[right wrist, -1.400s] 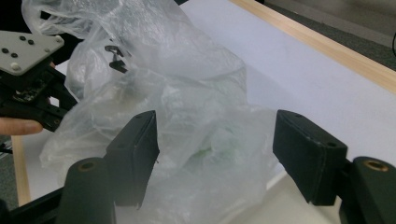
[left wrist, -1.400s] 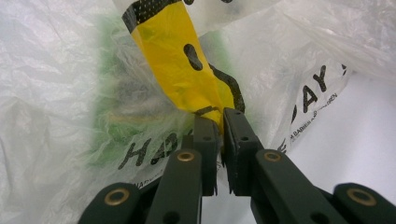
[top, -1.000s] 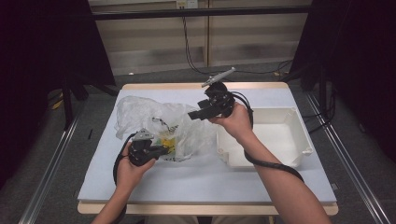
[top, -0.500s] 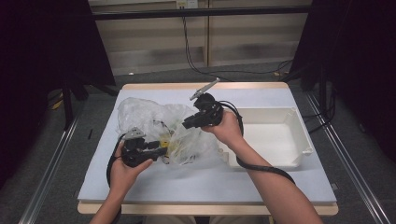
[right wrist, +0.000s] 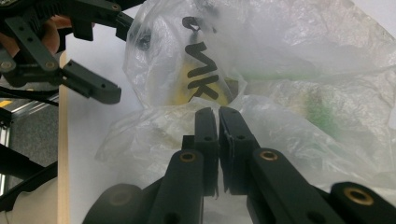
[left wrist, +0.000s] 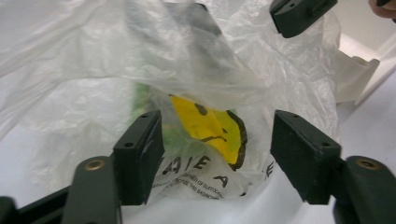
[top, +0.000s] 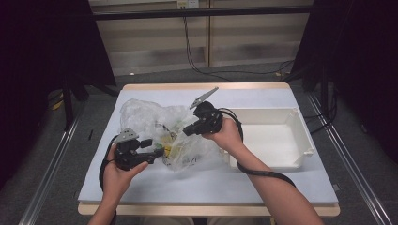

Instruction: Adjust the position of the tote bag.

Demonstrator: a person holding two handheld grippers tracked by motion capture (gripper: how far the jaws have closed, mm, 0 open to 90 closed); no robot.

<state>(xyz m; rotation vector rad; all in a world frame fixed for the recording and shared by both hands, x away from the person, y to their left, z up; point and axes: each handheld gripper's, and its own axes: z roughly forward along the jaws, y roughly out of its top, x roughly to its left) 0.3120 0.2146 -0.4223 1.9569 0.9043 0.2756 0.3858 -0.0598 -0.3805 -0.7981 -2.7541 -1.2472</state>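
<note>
Now, eyes on the clear plastic bag [top: 173, 136]: lay crumpled left of the table's middle, just beside the white tray [top: 305, 140], with a yellow smiley-face item [left wrist: 212, 128] and something green inside. Swapped hands on it within the last second. Had the right gripper [right wrist: 218, 114] up by the tray's left edge 1 second back. Brought it down onto the bag's upper folds and just closed its jaws, pinched tight on a fold of film. Let go with the left gripper [left wrist: 217, 119] meanwhile: just opened its 2 jaws, left them wide apart with the bag's printed end ahead of and between them, pads not pressing. Looked like a regrip, judging from that: 1 hold up top to lift or steady the bag, the left freed to take a fresh bite lower down or go for the opening. Nothing out of the bag yet, nothing in the tray. Beyond that, found a pale table top [top: 263, 187] with a wooden edge, grey floor all round, metal rails [top: 51, 164] down either side. Noted black cables [top: 211, 72] trailing along the back under pale wall panels, and darkness left and right.
</note>
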